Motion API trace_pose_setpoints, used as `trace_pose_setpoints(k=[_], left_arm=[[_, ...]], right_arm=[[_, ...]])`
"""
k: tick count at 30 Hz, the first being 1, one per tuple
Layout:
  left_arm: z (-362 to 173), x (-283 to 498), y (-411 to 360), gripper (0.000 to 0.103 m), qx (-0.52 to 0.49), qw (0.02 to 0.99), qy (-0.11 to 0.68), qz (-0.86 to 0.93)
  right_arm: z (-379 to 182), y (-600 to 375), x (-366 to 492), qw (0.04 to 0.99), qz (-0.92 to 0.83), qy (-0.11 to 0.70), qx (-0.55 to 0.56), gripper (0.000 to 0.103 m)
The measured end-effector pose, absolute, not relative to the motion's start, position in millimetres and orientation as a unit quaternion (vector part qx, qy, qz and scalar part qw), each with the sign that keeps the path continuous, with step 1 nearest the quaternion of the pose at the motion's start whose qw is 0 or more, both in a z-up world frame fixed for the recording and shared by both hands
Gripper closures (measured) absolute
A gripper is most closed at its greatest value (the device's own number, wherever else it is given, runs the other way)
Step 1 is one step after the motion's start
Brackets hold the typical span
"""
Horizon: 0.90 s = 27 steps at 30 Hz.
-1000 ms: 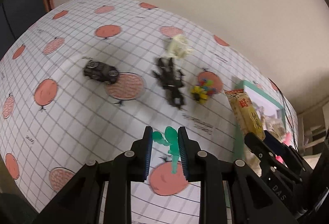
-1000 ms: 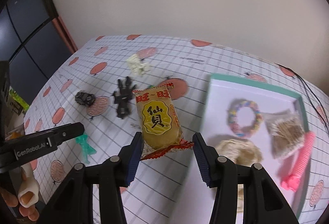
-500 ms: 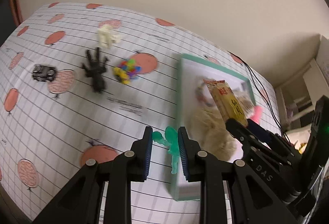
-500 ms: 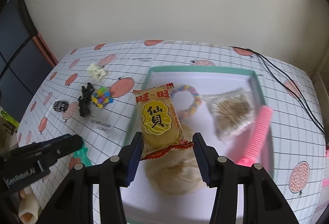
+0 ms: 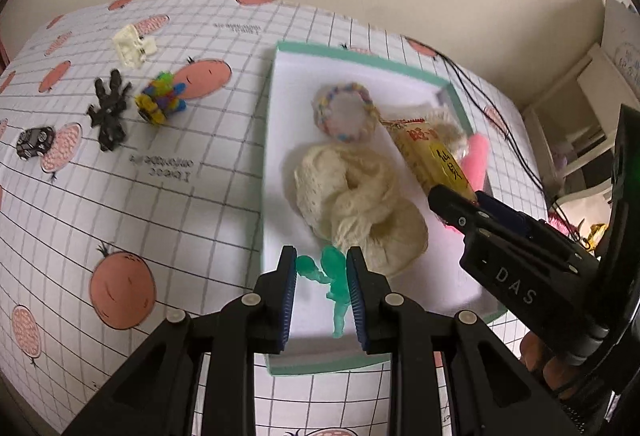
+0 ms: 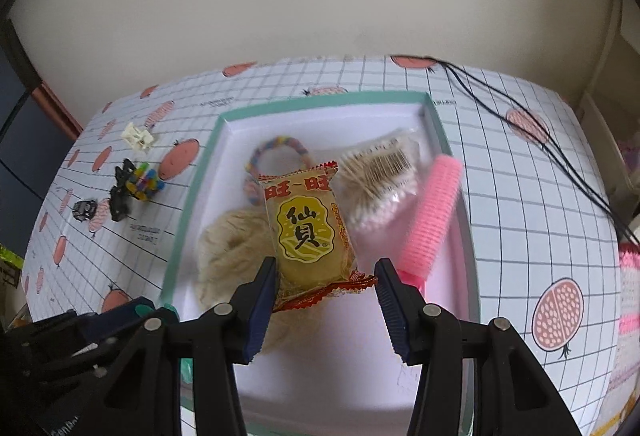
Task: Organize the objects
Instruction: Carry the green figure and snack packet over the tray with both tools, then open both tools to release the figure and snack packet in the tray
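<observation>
Figure (image 5: 335, 282), a green toy, is pinched in the left gripper (image 5: 321, 290) above the near end of the tray (image 5: 269, 140); the right gripper (image 6: 326, 290) clamps a snack (image 6: 310, 232) over the tray's middle. Beyond lie yarn (image 5: 360, 204), a ring (image 5: 346, 112) and a pink roller (image 6: 434, 212). With 2 grippers so near, either release could, I judge, drop onto the yarn and roll out.
</observation>
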<state>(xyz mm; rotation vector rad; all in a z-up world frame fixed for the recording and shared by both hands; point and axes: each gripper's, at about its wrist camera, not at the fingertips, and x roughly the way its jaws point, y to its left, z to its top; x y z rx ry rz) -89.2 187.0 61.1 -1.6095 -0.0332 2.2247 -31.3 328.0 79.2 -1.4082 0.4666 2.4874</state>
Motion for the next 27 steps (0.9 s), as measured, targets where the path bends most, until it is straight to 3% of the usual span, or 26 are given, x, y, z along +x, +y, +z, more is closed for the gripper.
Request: trace_pose_setpoints(k=[10,27], left_arm=[[36.8,-88.9,195.7,0.076,-0.593,0.181,0.015,0.785],[22.6,-94.5,192.6,0.072,-0.607,0.181,-0.005,0.774]], right_arm=[[65.2,321.2,-33.5,0.110,0.841,0.149,-0.508,0.051],[59.4,319.3,-36.8,0.105,0.826,0.154,-0.532,0.049]])
